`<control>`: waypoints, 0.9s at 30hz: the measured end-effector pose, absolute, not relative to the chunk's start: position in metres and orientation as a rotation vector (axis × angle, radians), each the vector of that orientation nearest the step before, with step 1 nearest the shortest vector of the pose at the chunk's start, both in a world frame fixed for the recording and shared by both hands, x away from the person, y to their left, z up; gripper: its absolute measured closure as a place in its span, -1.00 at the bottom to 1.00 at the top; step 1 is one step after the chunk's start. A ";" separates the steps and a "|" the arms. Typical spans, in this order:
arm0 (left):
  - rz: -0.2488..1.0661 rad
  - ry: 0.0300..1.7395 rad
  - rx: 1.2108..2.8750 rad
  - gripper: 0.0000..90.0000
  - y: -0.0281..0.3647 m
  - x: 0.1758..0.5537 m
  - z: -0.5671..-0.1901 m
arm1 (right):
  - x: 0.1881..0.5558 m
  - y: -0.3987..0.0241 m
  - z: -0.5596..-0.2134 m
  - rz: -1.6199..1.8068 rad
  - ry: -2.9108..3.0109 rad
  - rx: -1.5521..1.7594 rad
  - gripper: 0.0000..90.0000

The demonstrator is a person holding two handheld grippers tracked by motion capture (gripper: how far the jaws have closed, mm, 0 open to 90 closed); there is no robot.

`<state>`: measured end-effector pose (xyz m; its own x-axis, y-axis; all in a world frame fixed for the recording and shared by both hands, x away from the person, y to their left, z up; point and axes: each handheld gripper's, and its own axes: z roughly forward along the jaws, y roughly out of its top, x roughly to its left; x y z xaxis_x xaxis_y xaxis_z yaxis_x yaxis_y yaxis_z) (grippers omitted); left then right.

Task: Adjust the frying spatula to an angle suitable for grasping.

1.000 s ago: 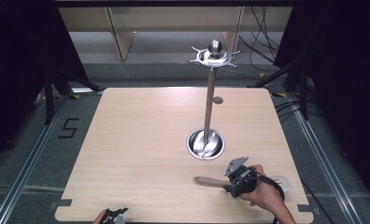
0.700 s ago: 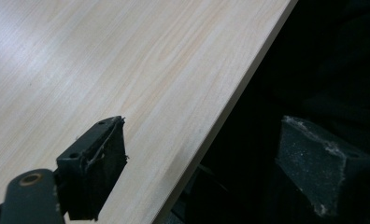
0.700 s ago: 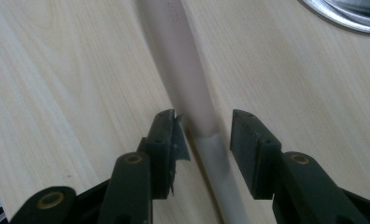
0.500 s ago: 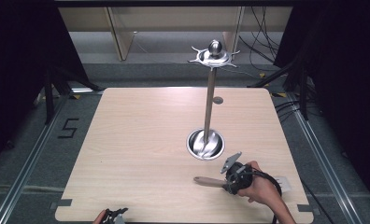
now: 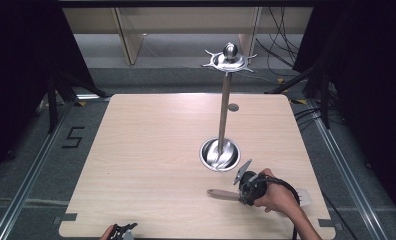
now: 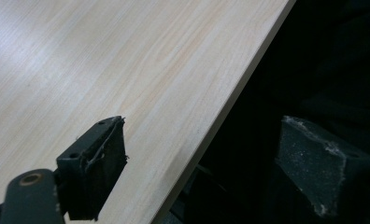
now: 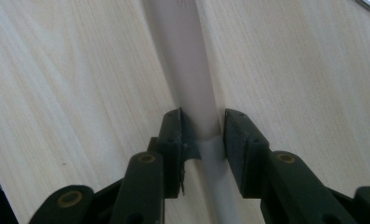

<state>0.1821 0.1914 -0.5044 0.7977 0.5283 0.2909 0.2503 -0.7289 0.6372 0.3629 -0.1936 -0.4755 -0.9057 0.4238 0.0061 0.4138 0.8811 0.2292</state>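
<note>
Two black jaws of the right gripper (image 7: 202,135) have just been closing and now pinch the pale wooden utensil handle (image 7: 192,88) lying flat between them, readying a lift; the left gripper (image 6: 211,172) stands open.

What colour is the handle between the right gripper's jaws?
Pale beige, nearly cream; the handle shows best in the right gripper view, between the right gripper.

Pale-handled utensil (image 5: 226,195) – flat, near tbl edge
</note>
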 end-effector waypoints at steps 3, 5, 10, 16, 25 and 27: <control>0.593 0.572 2.391 -0.67 0.191 0.182 -0.506 | 0.363 -0.191 -0.475 0.325 3.008 0.674 0.55; 0.620 0.572 2.393 -0.67 0.191 0.182 -0.504 | 0.366 -0.189 -0.475 0.295 3.026 0.628 0.56; 0.618 0.579 2.378 -0.67 0.191 0.182 -0.504 | 0.364 -0.185 -0.474 0.234 3.013 0.656 0.62; 0.616 0.576 2.387 -0.67 0.192 0.183 -0.505 | 0.366 -0.186 -0.473 0.229 3.015 0.642 0.68; 0.600 0.572 2.388 -0.67 0.191 0.183 -0.505 | 0.368 -0.192 -0.471 0.325 2.990 0.592 0.68; 0.597 0.571 2.389 -0.67 0.191 0.182 -0.504 | 0.368 -0.195 -0.469 0.351 2.966 0.601 0.68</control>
<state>0.1824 0.1914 -0.5044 0.8060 0.5237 0.2758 0.2518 -0.7251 0.6410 0.3684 -0.1951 -0.4691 -0.9179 0.3942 -0.0465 0.3724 0.8958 0.2426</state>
